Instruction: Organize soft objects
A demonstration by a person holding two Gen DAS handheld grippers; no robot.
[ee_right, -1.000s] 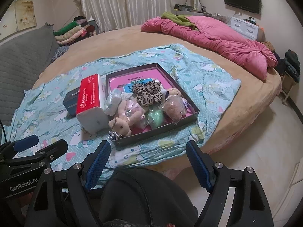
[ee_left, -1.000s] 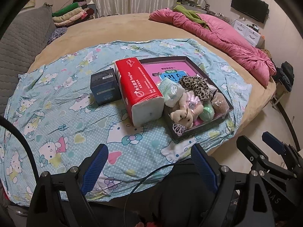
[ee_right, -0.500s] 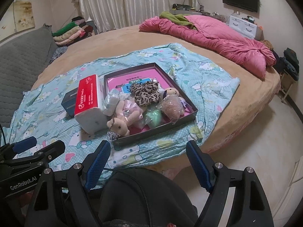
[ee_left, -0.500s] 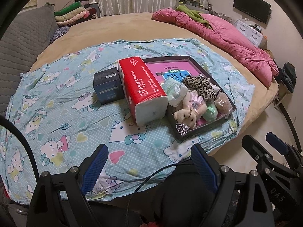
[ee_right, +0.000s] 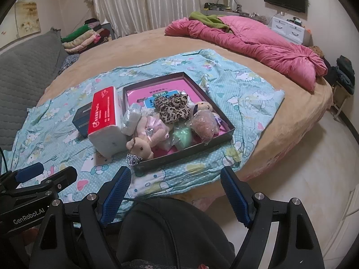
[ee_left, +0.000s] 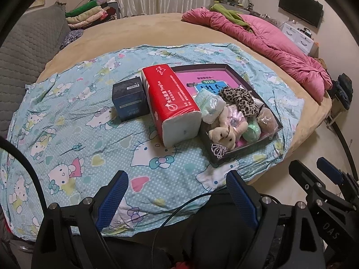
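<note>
A dark shallow box [ee_left: 244, 79] [ee_right: 228, 132] lies on the Hello Kitty sheet [ee_left: 74, 121] [ee_right: 246, 89] on the round bed. It holds a beige teddy bear [ee_left: 224, 132] [ee_right: 143, 143], a leopard-print scrunchie [ee_left: 242, 99] [ee_right: 172, 107], a green soft item [ee_left: 252, 132] [ee_right: 182, 135], a bagged brown item [ee_left: 265, 120] [ee_right: 204, 124] and a white wrapped pack [ee_left: 209, 106] [ee_right: 131, 118]. A red tissue pack [ee_left: 172, 103] [ee_right: 104, 118] and a dark blue box [ee_left: 130, 98] [ee_right: 82, 118] sit left of it. My left gripper [ee_left: 177, 197] and right gripper [ee_right: 177, 192] are open, empty, short of the bed edge.
A pink quilt [ee_left: 269, 42] [ee_right: 253, 44] lies at the bed's far right. Folded clothes [ee_left: 89, 15] [ee_right: 83, 35] and a grey quilted headboard [ee_left: 24, 44] are at the far left. Bare floor [ee_right: 303, 168] is to the right. A cable [ee_left: 179, 210] runs between the left fingers.
Both views have drifted slightly, with the objects shifting a little in frame. Both grippers stay open and empty; nothing on the bed has moved.
</note>
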